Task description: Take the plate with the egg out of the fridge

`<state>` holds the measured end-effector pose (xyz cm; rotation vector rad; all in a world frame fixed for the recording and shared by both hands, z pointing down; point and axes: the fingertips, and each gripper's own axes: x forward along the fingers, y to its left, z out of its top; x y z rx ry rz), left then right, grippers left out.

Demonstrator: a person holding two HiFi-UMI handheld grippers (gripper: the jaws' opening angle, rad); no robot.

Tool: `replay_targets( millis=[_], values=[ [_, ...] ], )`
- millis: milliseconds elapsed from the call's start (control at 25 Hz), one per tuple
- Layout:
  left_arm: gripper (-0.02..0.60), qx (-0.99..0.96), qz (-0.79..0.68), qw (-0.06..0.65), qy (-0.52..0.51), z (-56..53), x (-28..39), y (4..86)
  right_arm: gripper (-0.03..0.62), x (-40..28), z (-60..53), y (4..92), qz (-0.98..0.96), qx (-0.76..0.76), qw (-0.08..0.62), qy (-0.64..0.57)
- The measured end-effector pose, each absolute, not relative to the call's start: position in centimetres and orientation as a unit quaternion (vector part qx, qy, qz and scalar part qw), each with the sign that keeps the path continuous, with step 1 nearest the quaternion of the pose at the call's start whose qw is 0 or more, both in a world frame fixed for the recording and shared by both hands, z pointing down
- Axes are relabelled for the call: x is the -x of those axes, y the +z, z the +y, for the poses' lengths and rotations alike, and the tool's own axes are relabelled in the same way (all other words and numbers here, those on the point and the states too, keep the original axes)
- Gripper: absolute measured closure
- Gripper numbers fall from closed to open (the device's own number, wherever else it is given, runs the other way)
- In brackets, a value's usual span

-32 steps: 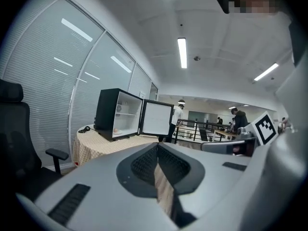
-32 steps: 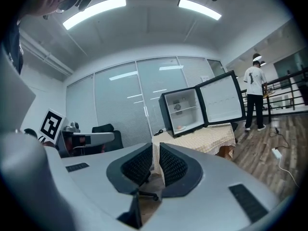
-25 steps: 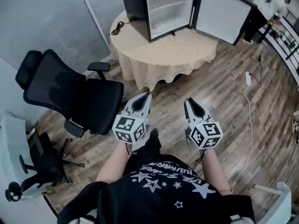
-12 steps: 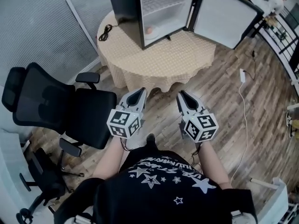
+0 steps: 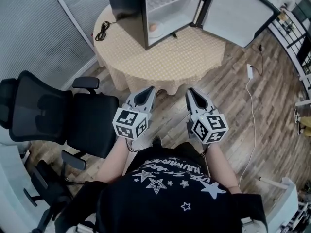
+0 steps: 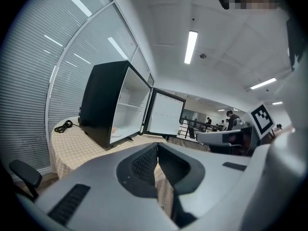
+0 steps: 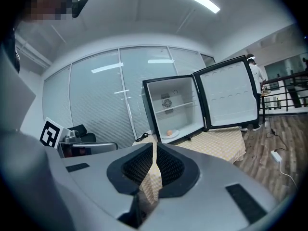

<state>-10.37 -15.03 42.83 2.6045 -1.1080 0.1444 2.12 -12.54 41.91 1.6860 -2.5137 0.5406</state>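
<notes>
Up on the round desk [image 5: 165,57] the small black fridge [image 5: 124,6] stands with its door [image 5: 233,13] swung wide to the right, so we can see straight in. The plate [image 7: 171,135] sits on the fridge's bottom level near the front edge, with the egg [image 7: 169,133] resting on it, untouched.

We're well short of it. The left tool [image 5: 152,88] and right tool [image 5: 189,90] ride low in front of the body, side by side, noses aimed at the desk. That reads to us as a carrying posture for the walk-up, not a reach. Both tools are clenched and empty: each gripper view shows the jaws meeting at the tips, with only cloth and floor seen through the slit below. It makes sense with nothing to hold yet, and they'll need to part before they meet the plate rim.

An office chair [image 5: 63,115] sits off to our left, and a white cord [image 5: 251,81] trails over the floorboards to our right. The line to the desk looks open between them. A black cable [image 5: 102,31] lies coiled on the cloth beside the fridge.

As for writing, we can't make out a brand on the fridge. The shirt [image 5: 170,188] carries white stars and lettering, upside down and too small for us to read. The cubes show only square markers.
</notes>
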Motion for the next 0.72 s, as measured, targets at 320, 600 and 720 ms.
replay_targets(
  millis=[320,600,720],
  values=[
    [0.572,-0.903,-0.397,0.15,0.063,-16.4,9.7,43.9,0.562,-2.6,-15.1,43.0,-0.828,-0.533,0.035,0.169],
    [0.572,-0.876,-0.455,0.142,0.073,-21.0,10.6,44.3,0.562,-2.4,-22.7,44.2,-0.853,-0.482,0.012,0.199],
    [0.572,-0.863,-0.477,0.143,0.077,-23.8,10.0,44.4,0.562,-3.1,-26.6,44.1,-0.862,-0.46,0.001,0.213]
  ],
)
